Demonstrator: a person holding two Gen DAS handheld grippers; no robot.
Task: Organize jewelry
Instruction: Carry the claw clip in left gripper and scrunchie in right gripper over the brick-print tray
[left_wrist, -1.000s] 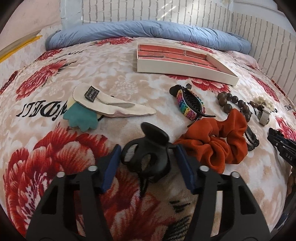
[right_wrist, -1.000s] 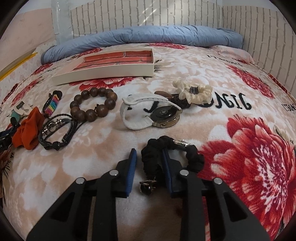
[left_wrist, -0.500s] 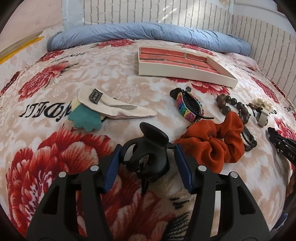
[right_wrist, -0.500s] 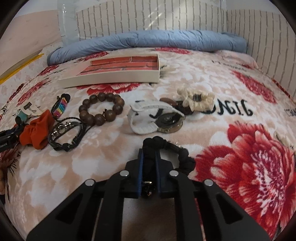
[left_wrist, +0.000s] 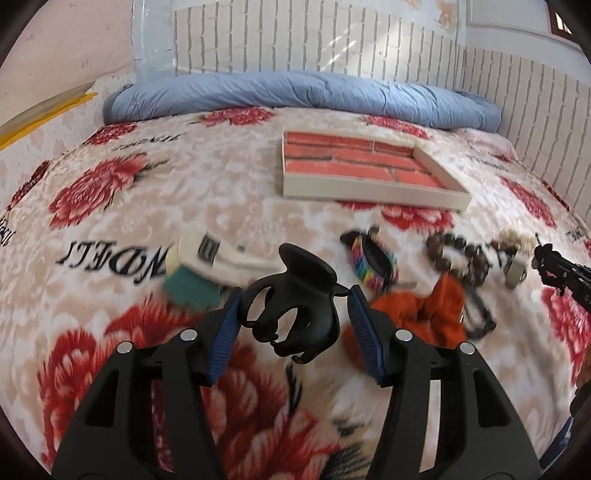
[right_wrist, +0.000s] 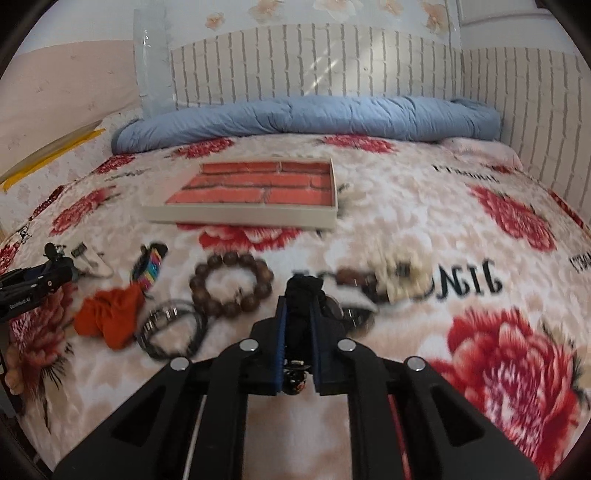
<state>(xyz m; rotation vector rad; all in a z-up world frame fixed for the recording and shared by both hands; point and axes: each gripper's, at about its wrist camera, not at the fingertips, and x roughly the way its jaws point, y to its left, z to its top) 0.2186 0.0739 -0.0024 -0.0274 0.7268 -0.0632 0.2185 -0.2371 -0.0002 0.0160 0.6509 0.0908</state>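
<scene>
Left gripper (left_wrist: 293, 314): jaws set wide, pressed against the two sides of a black claw hair clip (left_wrist: 295, 306), which is held clear of the floral blanket (left_wrist: 129, 206). Just beyond its left finger lie a cream cloth item (left_wrist: 221, 254) and a teal piece (left_wrist: 188, 291). Beyond its right finger lie a rainbow-striped clip (left_wrist: 373, 264), an orange scrunchie (left_wrist: 417, 314) and a wooden bead bracelet (left_wrist: 458, 258). The brick-lined tray (left_wrist: 373, 192) lies further ahead, slightly right.

Right gripper (right_wrist: 299, 314): jaws narrow, clamped on a black scrunchie (right_wrist: 304, 291); a small charm (right_wrist: 295, 380) hangs between the finger bases. Left of this claw lie the bead bracelet (right_wrist: 231, 282), a black cord bracelet (right_wrist: 171, 328), the orange scrunchie (right_wrist: 109, 317) and the rainbow clip (right_wrist: 151, 267). Just right of its tips, a blurred group includes a cream scrunchie (right_wrist: 406, 277); details cannot be told. The tray (right_wrist: 251, 216) lies ahead, left of centre. A blue rolled quilt (right_wrist: 306, 118) lies at the far edge.
</scene>
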